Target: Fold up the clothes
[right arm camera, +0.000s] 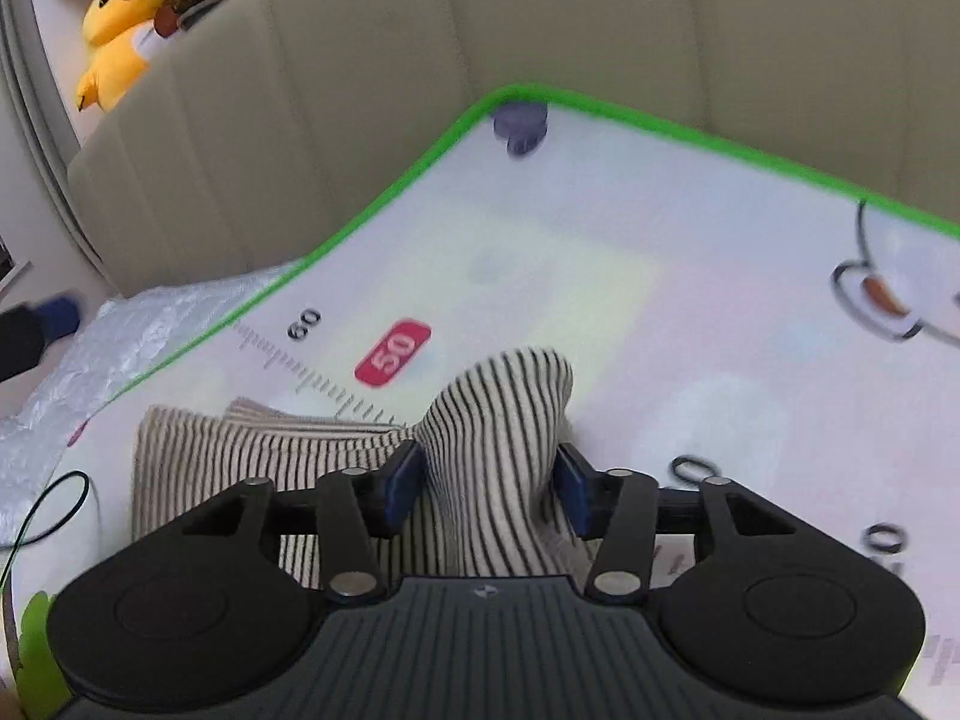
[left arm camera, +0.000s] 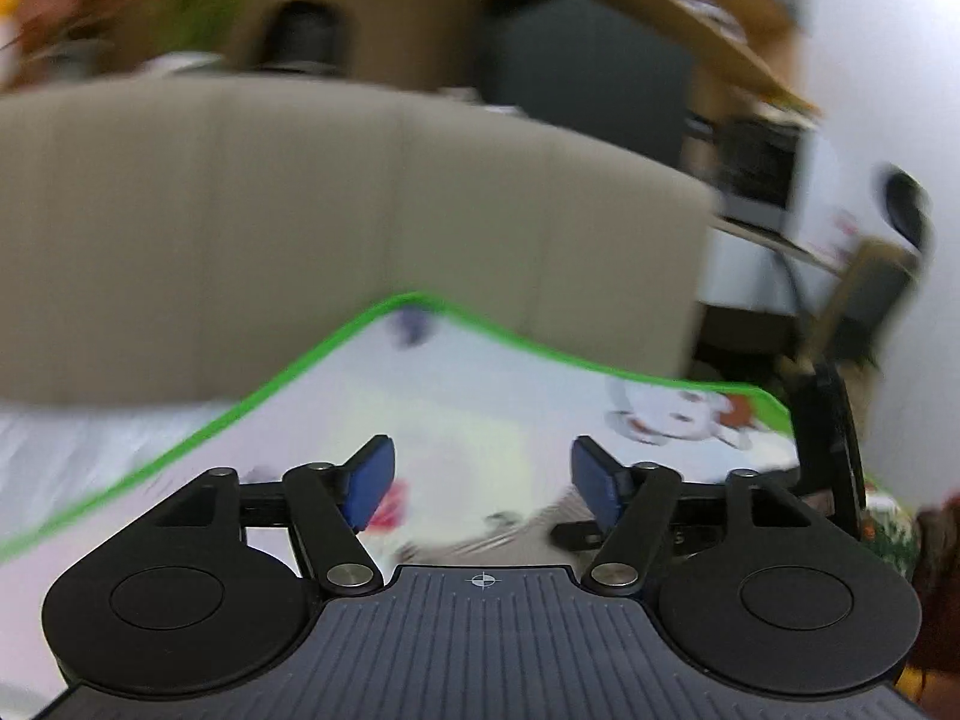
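A black-and-white striped garment (right arm camera: 252,468) lies partly folded on a white play mat with a green border (right arm camera: 600,276). My right gripper (right arm camera: 489,489) has its blue pads either side of a raised bunch of the striped cloth (right arm camera: 510,414); the jaws stand fairly wide and the cloth fills the gap. My left gripper (left arm camera: 483,483) is open and empty above the mat (left arm camera: 468,372); that view is blurred and the garment is barely seen in it. The other gripper (left arm camera: 831,438) shows at its right edge.
A beige sofa back (right arm camera: 540,30) runs behind the mat. A yellow plush duck (right arm camera: 117,36) sits on a shelf at top left. A thin black cable loop (right arm camera: 54,510) lies at the mat's left. Shelves and furniture (left arm camera: 750,90) stand beyond the sofa.
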